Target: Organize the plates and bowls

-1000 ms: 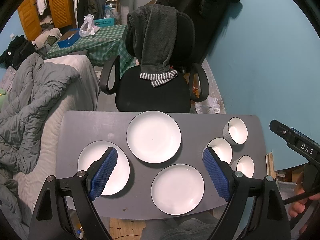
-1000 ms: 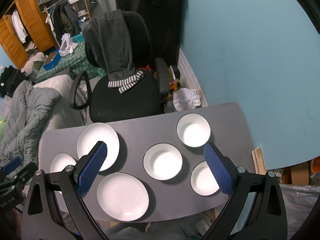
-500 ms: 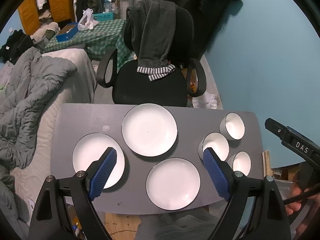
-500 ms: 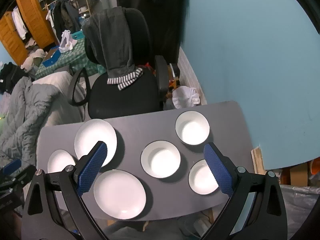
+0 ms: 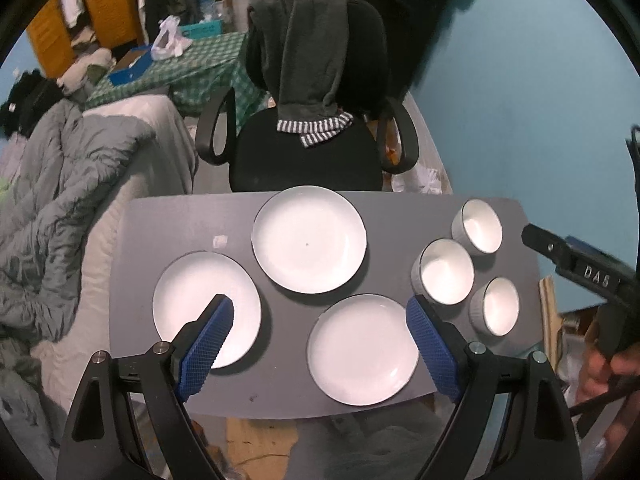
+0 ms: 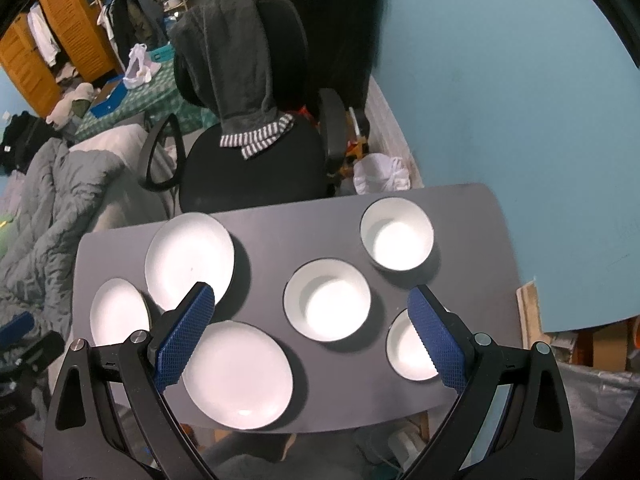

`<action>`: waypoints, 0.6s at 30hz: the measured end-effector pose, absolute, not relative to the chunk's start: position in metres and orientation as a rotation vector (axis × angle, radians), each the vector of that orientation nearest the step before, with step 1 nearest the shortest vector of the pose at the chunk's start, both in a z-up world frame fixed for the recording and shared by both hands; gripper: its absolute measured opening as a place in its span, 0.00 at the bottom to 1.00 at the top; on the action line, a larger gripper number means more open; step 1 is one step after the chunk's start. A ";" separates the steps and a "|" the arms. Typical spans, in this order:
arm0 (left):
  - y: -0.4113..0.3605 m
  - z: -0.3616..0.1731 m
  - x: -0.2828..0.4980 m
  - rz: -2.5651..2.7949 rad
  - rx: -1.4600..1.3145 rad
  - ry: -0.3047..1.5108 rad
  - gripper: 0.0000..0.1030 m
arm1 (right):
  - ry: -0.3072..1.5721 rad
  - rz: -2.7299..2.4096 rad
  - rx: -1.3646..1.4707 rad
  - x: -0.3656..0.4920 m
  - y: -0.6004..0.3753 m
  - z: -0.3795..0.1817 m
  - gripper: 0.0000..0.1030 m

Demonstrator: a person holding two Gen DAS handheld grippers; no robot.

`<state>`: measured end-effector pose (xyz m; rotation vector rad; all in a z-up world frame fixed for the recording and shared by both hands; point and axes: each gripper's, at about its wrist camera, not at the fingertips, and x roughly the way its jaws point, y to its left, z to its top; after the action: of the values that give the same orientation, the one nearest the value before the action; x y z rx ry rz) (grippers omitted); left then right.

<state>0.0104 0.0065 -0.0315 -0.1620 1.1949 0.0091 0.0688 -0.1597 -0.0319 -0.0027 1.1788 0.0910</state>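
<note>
- Left gripper, blue-padded: jaws wide apart, holding nothing, above grey rectangular table.
- Right gripper: same, spread wide, empty.
- Three round white plates at table centre and 9 o'clock side, apart.
- Three round white bowls clustered at 3 o'clock.
- Black office chair at 12 o'clock.

A: Free room on the counter?
B: Bare strip at 12 between plates and bowls.
A: Obstacles?
B: Office chair against far edge at 12; bed at 9.
</note>
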 end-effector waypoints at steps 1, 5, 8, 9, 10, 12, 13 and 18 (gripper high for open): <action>0.007 -0.034 0.009 0.002 -0.163 1.194 0.87 | 1.185 0.099 0.002 0.068 -0.160 -0.035 0.94; 0.021 -0.045 0.000 -0.015 -0.224 1.196 0.87 | 1.218 0.125 0.012 0.063 -0.160 -0.050 0.94; 0.034 -0.061 -0.006 -0.006 -0.289 1.196 0.87 | 1.251 0.145 0.010 0.058 -0.159 -0.066 0.94; 0.036 -0.065 -0.008 -0.003 -0.302 1.194 0.87 | 1.264 0.155 0.010 0.056 -0.159 -0.073 0.94; 0.042 -0.071 -0.011 -0.002 -0.324 1.188 0.87 | 1.274 0.161 0.011 0.054 -0.159 -0.078 0.94; 0.047 -0.080 -0.015 -0.008 -0.340 1.173 0.87 | 1.292 0.175 0.009 0.051 -0.158 -0.089 0.94; 0.049 -0.085 -0.017 -0.004 -0.334 1.170 0.87 | 1.304 0.183 0.006 0.048 -0.158 -0.097 0.94; 0.049 -0.113 -0.020 0.004 -0.266 1.212 0.87 | 1.353 0.215 0.003 0.039 -0.157 -0.129 0.94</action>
<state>-0.0200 0.0488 -0.1126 -0.2659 1.2118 0.0037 0.0392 -0.1566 -0.1285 0.0034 1.3532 0.2154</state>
